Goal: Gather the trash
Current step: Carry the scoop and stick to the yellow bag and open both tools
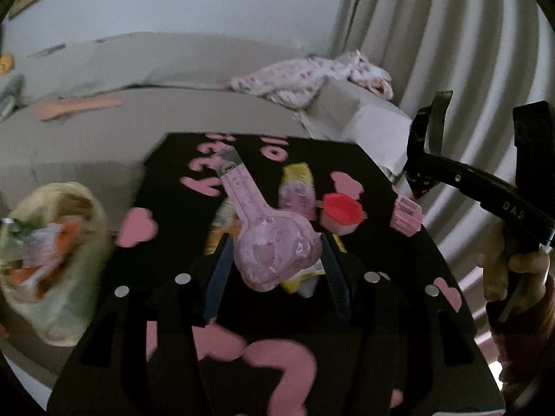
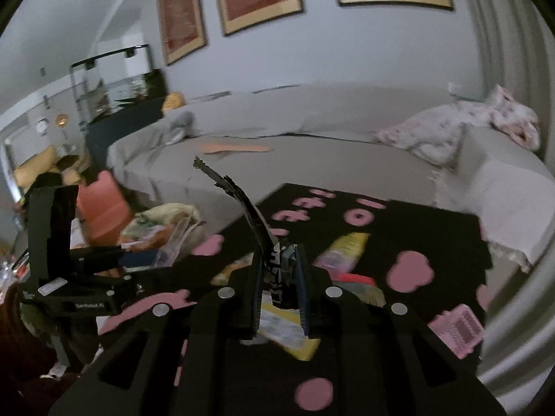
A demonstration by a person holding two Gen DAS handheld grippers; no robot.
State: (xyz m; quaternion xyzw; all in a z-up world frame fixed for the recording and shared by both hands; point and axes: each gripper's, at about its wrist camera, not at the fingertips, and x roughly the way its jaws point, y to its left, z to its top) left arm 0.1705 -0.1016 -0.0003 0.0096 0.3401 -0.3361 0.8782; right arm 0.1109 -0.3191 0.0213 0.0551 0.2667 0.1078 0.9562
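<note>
Fingers of the left gripper (image 1: 274,274) stand fairly wide on either side of a pink heart-shaped wrapper (image 1: 274,260) with a long neck; whether they touch it cannot be told, so the grip is uncertain. Fingers of the right gripper (image 2: 281,287) are closed narrow on a black-and-white patterned wrapper (image 2: 274,267), whose serrated end curls up and to the left above them. To the left of the black surface (image 1: 399,260) with pink hearts and lettering sits an open pale trash bag (image 1: 79,208), already holding orange, white and green wrappers, blurred. On the surface beyond the left fingers lie a yellow-and-pink packet (image 1: 298,190), a small pink cup with a red lid (image 1: 341,213) just right of it, and a pink ribbed piece (image 1: 406,216) near the right edge. A yellow-and-white wrapper (image 2: 288,332) lies under the right fingers. Behind the surface runs a grey sofa (image 2: 312,138) with a floral cloth (image 1: 312,76) heaped at its right end.
</note>
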